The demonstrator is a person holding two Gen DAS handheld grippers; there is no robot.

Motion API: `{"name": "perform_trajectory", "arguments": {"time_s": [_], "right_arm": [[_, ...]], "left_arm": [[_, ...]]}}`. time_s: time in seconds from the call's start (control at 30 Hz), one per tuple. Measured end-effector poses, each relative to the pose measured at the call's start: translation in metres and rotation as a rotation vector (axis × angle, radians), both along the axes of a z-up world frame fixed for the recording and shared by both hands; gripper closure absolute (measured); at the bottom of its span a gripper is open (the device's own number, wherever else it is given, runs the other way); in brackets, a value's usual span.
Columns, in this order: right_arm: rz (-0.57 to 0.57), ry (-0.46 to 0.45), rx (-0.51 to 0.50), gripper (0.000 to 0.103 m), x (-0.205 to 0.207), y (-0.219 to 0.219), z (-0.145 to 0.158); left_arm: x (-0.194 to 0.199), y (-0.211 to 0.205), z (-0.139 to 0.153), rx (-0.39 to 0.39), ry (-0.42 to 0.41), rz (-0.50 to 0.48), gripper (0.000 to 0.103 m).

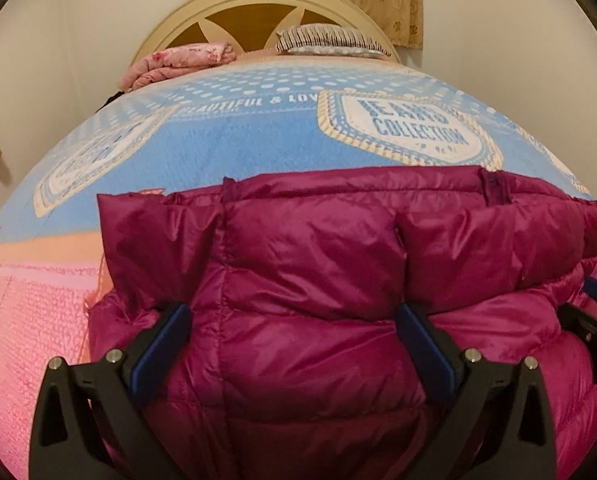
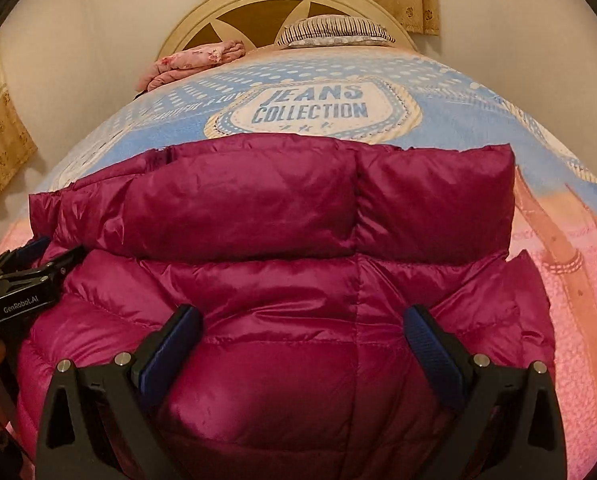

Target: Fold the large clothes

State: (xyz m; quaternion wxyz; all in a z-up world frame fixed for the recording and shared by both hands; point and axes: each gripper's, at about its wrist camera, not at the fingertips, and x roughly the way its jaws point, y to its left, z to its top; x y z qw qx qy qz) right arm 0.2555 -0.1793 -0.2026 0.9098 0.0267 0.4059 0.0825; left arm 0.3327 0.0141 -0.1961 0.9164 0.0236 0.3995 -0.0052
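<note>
Through the left wrist camera, a magenta puffer jacket [image 1: 318, 280] is lying folded on a bed, its glossy quilted shell bulging in soft horizontal tubes, the upper layer doubled over the lower. The left gripper [image 1: 294, 320] is hovering wide over the near part of the padding, its blue-padded black fingers [image 1: 166, 344] standing on either side of a swollen panel without visibly pinching it. The fleecy bedspread [image 1: 226, 140] beneath is showing blue print with lettered badges, fading to pink nearer the camera; a pink floral quilt [image 1: 178, 64] and a striped pillow [image 1: 330, 40] are resting against the cream arched headboard [image 1: 258, 0]. Through the right wrist camera, the same jacket [image 2: 278, 220] is filling the foreground, a fat rectangular roll lying across its far edge. The right gripper [image 2: 302, 324] is standing fully spread above the shiny fabric, nothing clamped between its pads. The left gripper's black body [image 2: 22, 280] is showing at the jacket's left edge.
</note>
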Motion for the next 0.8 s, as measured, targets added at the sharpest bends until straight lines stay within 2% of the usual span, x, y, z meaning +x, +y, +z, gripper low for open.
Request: {"name": "perform_trajectory", "arguments": {"time_s": [0.13, 0.47, 0.8], "right_arm": [[-0.007, -0.001, -0.031, 0.001, 0.002, -0.001, 0.002], [-0.011, 0.016, -0.103, 0.001, -0.007, 0.004, -0.001], [-0.012, 0.027, -0.142, 0.001, -0.006, 0.008, -0.002]], "left_arm": [[0.002, -0.006, -0.003, 0.036, 0.012, 0.002, 0.000], [0.008, -0.008, -0.009, 0.059, 0.050, 0.002, 0.000], [0.008, -0.008, -0.011, 0.057, 0.042, 0.005, 0.000]]}}
